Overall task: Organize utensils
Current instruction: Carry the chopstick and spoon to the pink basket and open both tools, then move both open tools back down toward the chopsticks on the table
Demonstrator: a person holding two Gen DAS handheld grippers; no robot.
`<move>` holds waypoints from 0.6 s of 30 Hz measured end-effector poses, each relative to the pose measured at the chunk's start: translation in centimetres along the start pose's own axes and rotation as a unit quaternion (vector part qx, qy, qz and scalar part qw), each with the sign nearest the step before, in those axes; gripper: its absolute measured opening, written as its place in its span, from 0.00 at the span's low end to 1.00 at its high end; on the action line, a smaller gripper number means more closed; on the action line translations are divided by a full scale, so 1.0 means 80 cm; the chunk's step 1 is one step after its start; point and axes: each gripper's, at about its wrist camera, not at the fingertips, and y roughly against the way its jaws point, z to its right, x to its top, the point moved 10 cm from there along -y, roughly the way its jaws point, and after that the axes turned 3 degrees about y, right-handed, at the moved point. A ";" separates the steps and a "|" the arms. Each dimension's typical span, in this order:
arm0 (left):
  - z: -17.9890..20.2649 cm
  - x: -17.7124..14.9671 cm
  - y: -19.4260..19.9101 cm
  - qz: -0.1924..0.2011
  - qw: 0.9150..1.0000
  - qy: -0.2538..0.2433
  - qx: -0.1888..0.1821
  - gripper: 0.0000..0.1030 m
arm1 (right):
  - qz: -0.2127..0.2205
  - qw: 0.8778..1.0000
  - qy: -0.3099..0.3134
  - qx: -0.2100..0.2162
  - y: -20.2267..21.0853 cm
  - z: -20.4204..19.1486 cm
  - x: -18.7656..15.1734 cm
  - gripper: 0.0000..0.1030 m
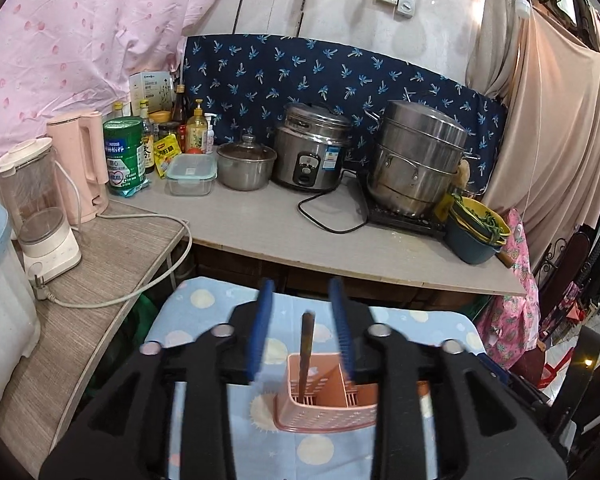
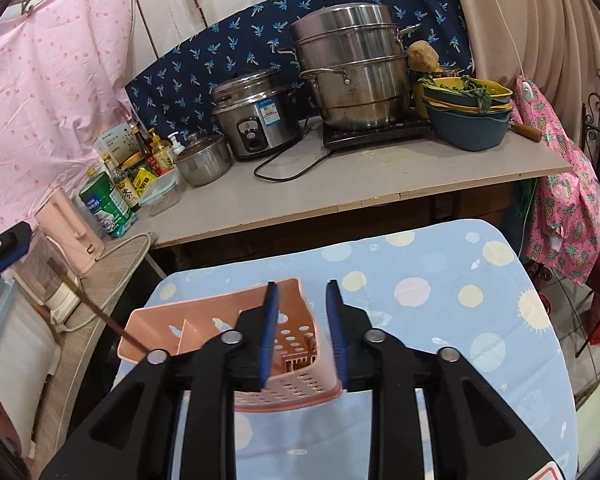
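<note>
Both black grippers, left [image 1: 304, 328] and right [image 2: 302, 332], have blue fingers narrowly parted, gripping nothing. Pink perforated plastic caddy [image 1: 324, 400] sits on the dotted blue cloth [image 2: 440, 280], brown chopstick [image 1: 307, 344] standing inside.

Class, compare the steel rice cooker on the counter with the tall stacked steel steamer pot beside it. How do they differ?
1. The steel rice cooker is shorter and single-bodied; the tall stacked steel steamer pot rises in tiers.
2. The rice cooker has a black front control panel and label; the steamer pot has side handles instead.
3. The rice cooker sits directly on the counter; the steamer pot stands on a black hotplate.
Both are shiny, round and lidded.
</note>
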 end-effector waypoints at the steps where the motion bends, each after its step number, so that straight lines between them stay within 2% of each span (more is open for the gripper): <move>1: 0.000 -0.002 0.002 -0.002 1.000 0.000 0.000 0.41 | 0.003 1.000 0.000 0.001 0.008 0.000 -0.001 0.29; 5: 0.000 -0.021 0.025 -0.007 1.000 -0.007 -0.003 0.52 | 0.009 1.000 -0.005 0.007 0.043 -0.002 -0.015 0.35; 9: -0.004 -0.055 0.052 -0.020 1.000 -0.017 -0.002 0.57 | 0.007 1.000 -0.006 0.011 0.081 -0.004 -0.045 0.38; 18: -0.037 -0.172 0.106 -0.067 0.997 -0.027 0.017 0.58 | -0.017 1.000 0.008 0.007 0.150 -0.007 -0.150 0.42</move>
